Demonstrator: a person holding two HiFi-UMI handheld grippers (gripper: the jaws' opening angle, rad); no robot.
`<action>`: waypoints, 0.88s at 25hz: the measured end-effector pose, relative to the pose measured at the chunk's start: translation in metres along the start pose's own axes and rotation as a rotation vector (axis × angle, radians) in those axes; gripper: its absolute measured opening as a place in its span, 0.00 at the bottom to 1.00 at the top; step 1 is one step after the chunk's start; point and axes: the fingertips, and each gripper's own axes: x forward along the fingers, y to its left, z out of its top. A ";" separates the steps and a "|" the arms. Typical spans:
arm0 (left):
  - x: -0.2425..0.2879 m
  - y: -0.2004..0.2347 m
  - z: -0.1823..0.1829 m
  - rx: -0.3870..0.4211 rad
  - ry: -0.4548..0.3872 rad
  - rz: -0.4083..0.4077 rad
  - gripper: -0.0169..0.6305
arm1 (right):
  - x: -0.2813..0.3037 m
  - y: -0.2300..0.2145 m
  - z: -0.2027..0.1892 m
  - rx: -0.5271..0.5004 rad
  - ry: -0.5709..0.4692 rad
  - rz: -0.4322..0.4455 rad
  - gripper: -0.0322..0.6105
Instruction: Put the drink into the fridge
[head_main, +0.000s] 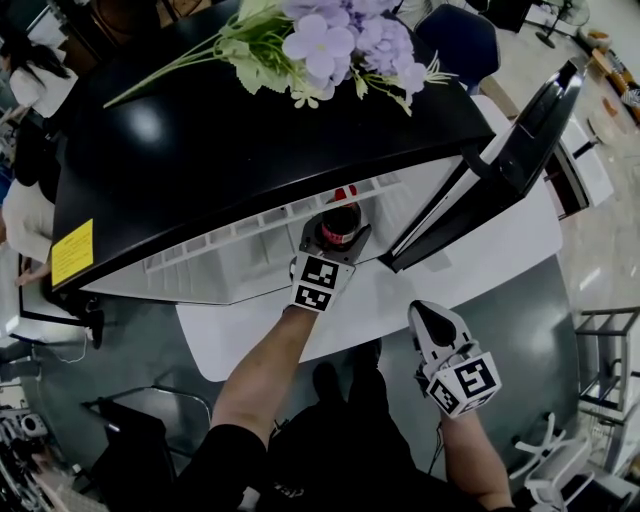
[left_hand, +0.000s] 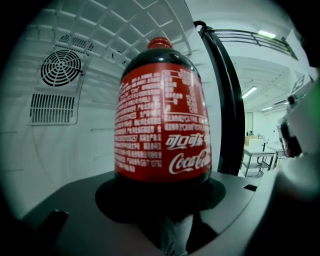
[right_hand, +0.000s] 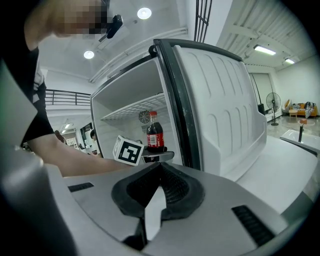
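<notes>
Holding: my left gripper (head_main: 330, 243) is clamped on the base of the cola bottle (left_hand: 162, 120), with a dark pad against each side.
Bottle: upright between my fingers, red cap on top, label facing me, just inside the open fridge (head_main: 200, 150) under the wire shelf (left_hand: 125, 25).
Behind it: a round fan vent (left_hand: 61, 67) on the back wall, off to its left.
Right gripper (right_hand: 159, 172): jaws drawn together on nothing, outside the fridge, near the open door (right_hand: 220, 100).
</notes>
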 end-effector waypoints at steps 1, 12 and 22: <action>0.001 0.001 0.001 0.003 -0.003 0.000 0.45 | 0.000 0.000 0.000 0.000 0.001 -0.002 0.07; 0.000 0.018 0.002 -0.014 -0.033 0.023 0.45 | 0.002 -0.001 -0.003 0.005 0.005 -0.014 0.07; -0.009 0.014 -0.007 0.006 0.039 -0.008 0.45 | 0.000 0.015 -0.003 0.014 -0.001 -0.001 0.07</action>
